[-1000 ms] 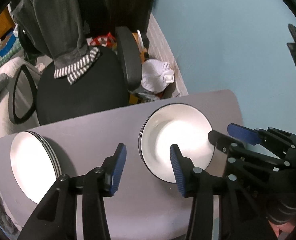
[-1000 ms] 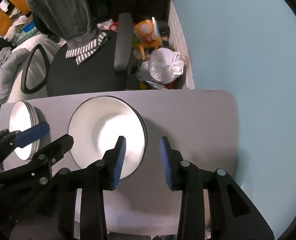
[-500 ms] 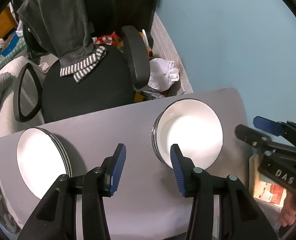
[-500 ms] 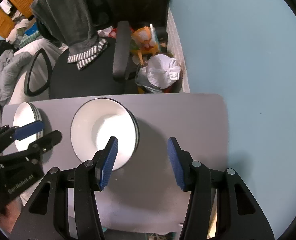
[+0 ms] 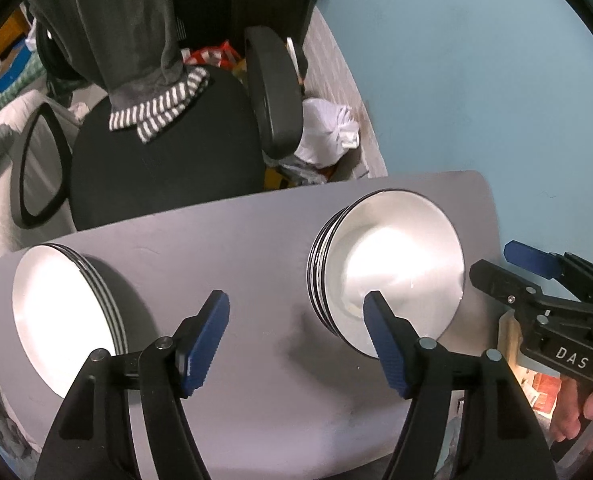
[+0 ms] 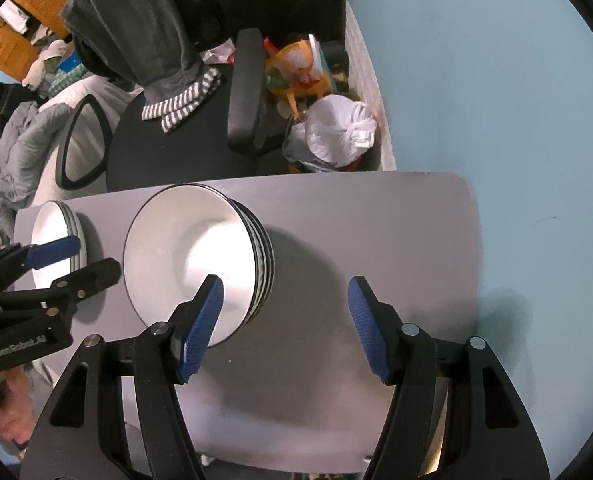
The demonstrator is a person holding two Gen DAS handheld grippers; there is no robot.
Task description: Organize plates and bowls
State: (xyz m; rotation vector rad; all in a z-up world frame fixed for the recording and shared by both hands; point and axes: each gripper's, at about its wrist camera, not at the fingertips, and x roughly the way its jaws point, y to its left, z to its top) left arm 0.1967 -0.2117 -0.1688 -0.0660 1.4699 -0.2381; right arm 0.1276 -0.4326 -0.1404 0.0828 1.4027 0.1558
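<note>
A stack of white bowls with dark rims (image 5: pixel 392 268) stands on the right half of the grey table (image 5: pixel 256 240); it also shows in the right wrist view (image 6: pixel 200 256). A stack of white plates (image 5: pixel 64 312) stands at the table's left end, and shows in the right wrist view (image 6: pixel 54 236). My left gripper (image 5: pixel 296 336) is open and empty above the table between the two stacks. My right gripper (image 6: pixel 284 324) is open and empty, just right of the bowls, above the table's near right part.
A black office chair (image 5: pixel 168 152) with grey clothes draped on it stands behind the table. A white bag (image 5: pixel 328 136) and clutter lie on the floor by the light blue wall (image 5: pixel 476 60). The table's right edge (image 6: pixel 472 240) is near that wall.
Both grippers have opened wider and pulled back and up from the bowl stack. The right gripper has shifted to the right, off the bowls.
</note>
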